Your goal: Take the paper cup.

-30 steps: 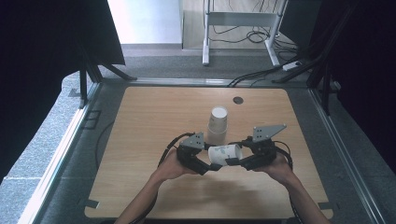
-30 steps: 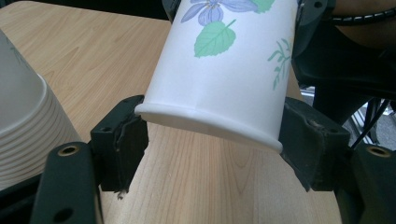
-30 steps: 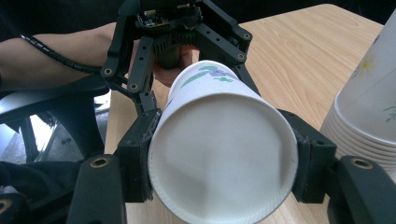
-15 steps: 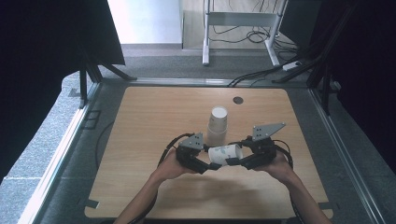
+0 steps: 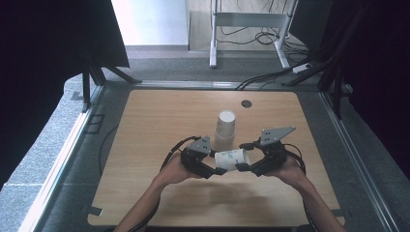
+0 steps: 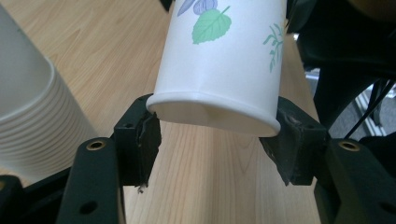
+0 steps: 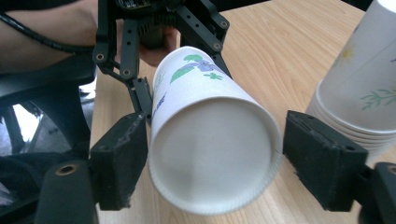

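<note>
Near the front middle of the wooden surface (image 5: 145, 125), a single paper cup (image 5: 231, 159) with a leafy print is lying sideways up in the air between the two tools. Left tool (image 5: 211, 170) is clamped on the cup's base end; in the left gripper view its pads press both sides of the bottom rim and the base looks a bit squashed. Right tool (image 5: 245, 167) sits at the open mouth end, and in the right gripper view its jaws are spread about as wide as the rim, left pad touching the cup, right pad just beside it with what looks like a sliver of gap, so I honestly can't tell if it's gripping. Just behind all that, a stack of upside-down cups (image 5: 225, 129) stands on the surface.
</note>
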Motion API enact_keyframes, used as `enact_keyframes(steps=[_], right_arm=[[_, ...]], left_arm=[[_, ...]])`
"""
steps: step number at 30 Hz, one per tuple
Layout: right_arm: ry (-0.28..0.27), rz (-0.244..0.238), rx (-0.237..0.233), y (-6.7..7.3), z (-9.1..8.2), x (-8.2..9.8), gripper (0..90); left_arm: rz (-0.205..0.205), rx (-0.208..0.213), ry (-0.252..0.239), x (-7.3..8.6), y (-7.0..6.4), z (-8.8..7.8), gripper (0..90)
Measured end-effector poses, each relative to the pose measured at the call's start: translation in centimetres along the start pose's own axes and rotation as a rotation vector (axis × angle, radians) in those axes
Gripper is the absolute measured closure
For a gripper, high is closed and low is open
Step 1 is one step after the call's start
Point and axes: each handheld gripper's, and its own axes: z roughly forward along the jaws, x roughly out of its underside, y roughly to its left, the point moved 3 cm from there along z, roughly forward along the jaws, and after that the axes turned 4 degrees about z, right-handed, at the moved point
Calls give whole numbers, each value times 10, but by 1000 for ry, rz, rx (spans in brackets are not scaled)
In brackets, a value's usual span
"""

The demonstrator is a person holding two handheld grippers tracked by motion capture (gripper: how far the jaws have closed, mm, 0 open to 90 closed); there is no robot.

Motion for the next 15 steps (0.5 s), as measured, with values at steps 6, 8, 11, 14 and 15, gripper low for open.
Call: enact_keyframes(steps=[6, 8, 11, 14, 15], right_arm=[[79, -49, 62, 1, -3, -3, 162], [109, -63, 76, 2, -3, -4, 156], [148, -91, 94, 3, -2, -5, 153], [188, -122, 104, 5, 2, -6, 153], [204, -133, 107, 6, 3, -6, 153]], left_arm=[[8, -24, 93, -3, 3, -2, 386], [22, -32, 138, -4, 4, -3, 385], [33, -39, 189, -7, 5, -3, 384], [52, -40, 239, -10, 6, -2, 383], [55, -38, 253, -12, 6, -1, 382]])
